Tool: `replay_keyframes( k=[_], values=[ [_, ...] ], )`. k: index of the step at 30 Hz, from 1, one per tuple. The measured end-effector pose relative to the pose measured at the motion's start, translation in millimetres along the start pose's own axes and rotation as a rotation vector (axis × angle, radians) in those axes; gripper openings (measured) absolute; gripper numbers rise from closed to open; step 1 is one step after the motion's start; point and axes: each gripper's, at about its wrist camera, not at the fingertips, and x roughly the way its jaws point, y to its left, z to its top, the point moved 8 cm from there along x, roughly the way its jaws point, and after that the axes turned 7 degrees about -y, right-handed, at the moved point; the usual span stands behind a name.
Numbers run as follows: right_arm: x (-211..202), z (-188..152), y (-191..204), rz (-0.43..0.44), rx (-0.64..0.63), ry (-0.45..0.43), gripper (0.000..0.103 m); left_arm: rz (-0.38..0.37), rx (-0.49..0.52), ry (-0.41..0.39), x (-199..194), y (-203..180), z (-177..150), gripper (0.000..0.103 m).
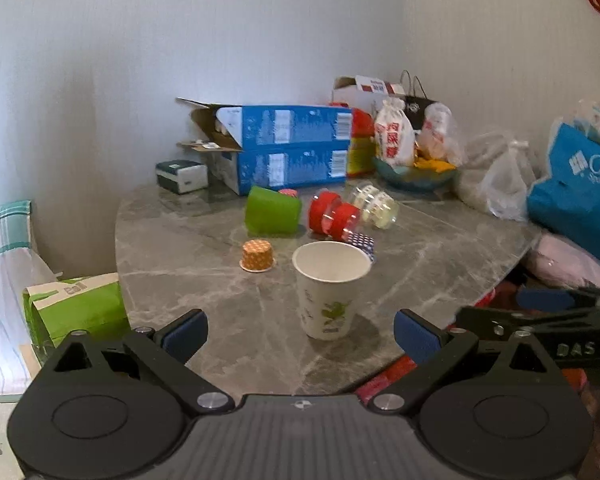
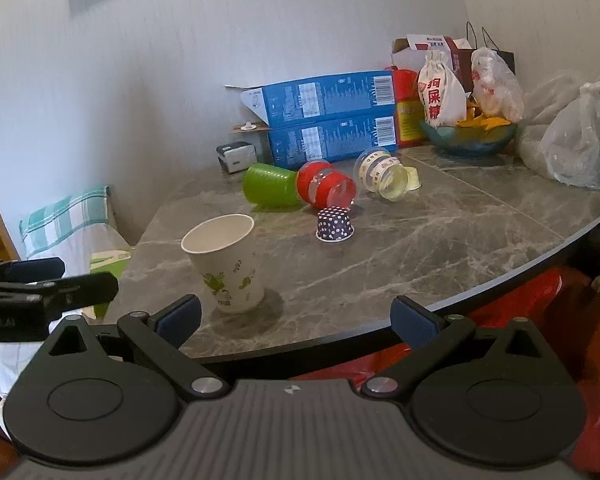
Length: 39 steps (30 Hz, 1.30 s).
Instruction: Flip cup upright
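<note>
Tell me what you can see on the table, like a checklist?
Surface: grey marble-look table.
Job's things: white paper cup with green leaf print upright, mouth open; green plastic cup, red-banded clear cup, clear cup with patterned band on their sides.
Clutter: orange dotted paper baking cup, navy dotted baking cup upside down; two stacked blue cardboard boxes.
Grippers: left gripper, right gripper open, empty.
Cables: nothing seen.
Surroundings: white wall.
</note>
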Motion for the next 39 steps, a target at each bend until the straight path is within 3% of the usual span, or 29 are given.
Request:
replay_keyframes(
  k=[4, 39],
  values=[
    [1, 2, 0, -0.02, -0.018, 0.009, 0.102, -0.028, -0.004, 0.004, -6, -10, 4, 0.101],
    [-9, 11, 1, -0.006, -0.064, 0.009, 0.102, -0.028, -0.055, -0.025, -23, -10, 19, 0.101]
  ],
)
